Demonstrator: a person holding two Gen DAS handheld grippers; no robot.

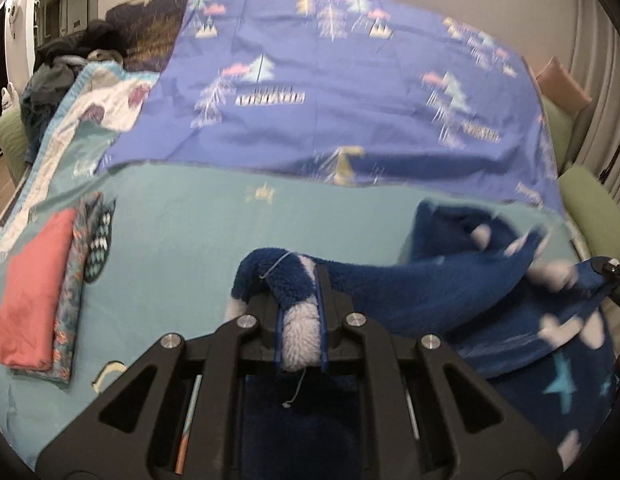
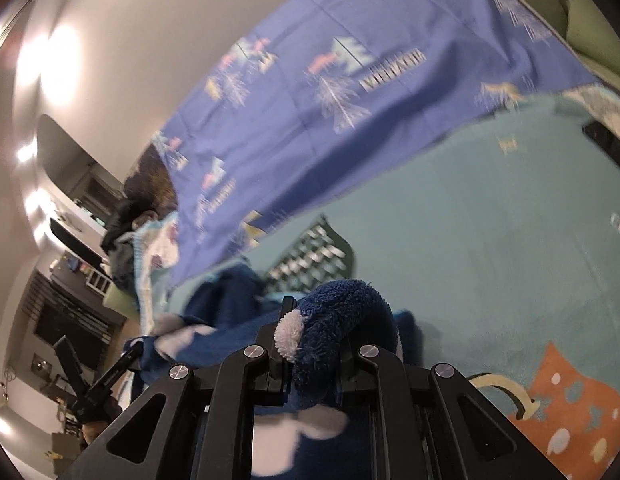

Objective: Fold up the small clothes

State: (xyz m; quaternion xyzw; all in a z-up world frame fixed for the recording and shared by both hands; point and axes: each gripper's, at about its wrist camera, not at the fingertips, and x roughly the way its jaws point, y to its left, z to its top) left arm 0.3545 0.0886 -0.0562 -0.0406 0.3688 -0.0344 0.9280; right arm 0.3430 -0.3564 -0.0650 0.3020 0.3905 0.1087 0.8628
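A dark blue fleece garment (image 1: pixel 438 284) with white and light blue stars hangs stretched between both grippers above the teal bed cover (image 1: pixel 214 216). My left gripper (image 1: pixel 300 304) is shut on a fuzzy blue and white edge of it. My right gripper (image 2: pixel 314 340) is shut on another blue and white edge of the garment (image 2: pixel 342 320). The right gripper also shows at the right edge of the left wrist view (image 1: pixel 614 276). The left gripper shows at the lower left of the right wrist view (image 2: pixel 110 376). The garment is blurred.
A pile of folded clothes, coral pink on top (image 1: pixel 34 292), lies on the bed at the left. A blue patterned sheet (image 1: pixel 330 88) covers the far half of the bed. Dark clothes (image 1: pixel 66 64) are heaped at the far left corner. Green cushions (image 1: pixel 598 208) line the right side.
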